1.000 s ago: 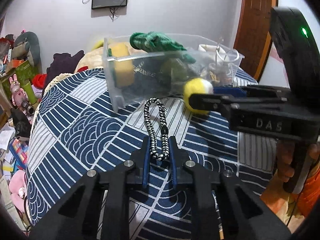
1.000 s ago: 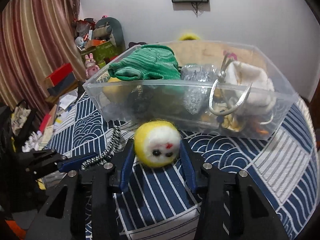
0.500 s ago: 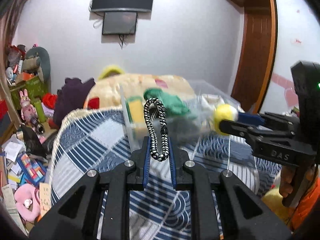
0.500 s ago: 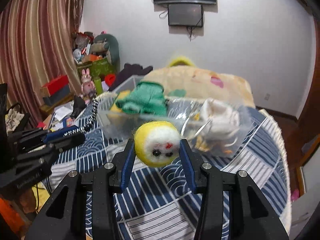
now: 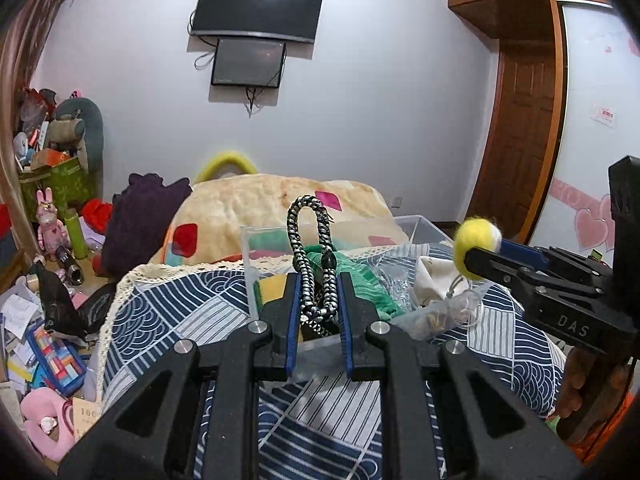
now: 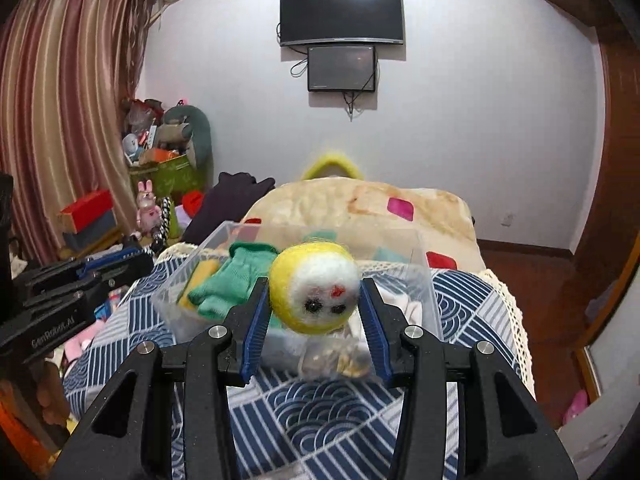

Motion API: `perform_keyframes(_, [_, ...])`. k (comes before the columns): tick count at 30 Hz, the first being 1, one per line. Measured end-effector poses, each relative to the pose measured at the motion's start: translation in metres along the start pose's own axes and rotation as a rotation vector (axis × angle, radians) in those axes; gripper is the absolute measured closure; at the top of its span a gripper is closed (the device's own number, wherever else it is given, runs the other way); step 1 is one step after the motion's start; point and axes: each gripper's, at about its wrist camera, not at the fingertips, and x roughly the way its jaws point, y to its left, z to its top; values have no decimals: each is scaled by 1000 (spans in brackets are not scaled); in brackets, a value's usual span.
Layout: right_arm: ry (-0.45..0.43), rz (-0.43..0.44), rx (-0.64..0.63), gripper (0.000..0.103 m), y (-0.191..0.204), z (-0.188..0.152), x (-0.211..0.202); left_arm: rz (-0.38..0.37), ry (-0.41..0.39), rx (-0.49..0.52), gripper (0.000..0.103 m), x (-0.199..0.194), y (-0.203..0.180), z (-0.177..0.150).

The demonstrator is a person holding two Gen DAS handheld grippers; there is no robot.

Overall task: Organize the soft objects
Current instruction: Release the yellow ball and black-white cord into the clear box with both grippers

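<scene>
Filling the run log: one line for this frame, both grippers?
left gripper: shut on braided cord | right gripper: shut on yellow felt ball | both raised above clear bin

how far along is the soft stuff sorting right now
Partly done: the clear bin already holds a green knit piece and other items. In hand: the left gripper is shut on the braided cord and the right gripper on the yellow felt ball, both raised near the bin. Left: dropping both in.
</scene>
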Motion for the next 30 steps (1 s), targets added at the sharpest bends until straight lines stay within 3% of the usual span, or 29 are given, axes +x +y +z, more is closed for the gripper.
perform_keyframes(11, [106, 15, 15, 62, 4, -9, 48, 13, 116, 16, 86, 49, 5, -8])
perform_keyframes(17, [146, 21, 4, 60, 3, -15, 56, 15, 118, -6, 77, 51, 11, -10])
perform_keyframes(19, [148, 21, 2, 53, 2, -13, 54, 18, 117, -17, 70, 49, 13, -10])
perform_keyframes(21, [145, 17, 3, 46, 0, -13, 52, 9, 113, -33, 69, 46, 16, -11])
perform_keyframes(26, [127, 21, 15, 46, -4, -10, 43, -2, 103, -39, 69, 34, 14, -8])
perform_keyframes(30, [93, 26, 22, 46, -5, -2, 28, 8, 67, -16, 57, 18, 9, -4])
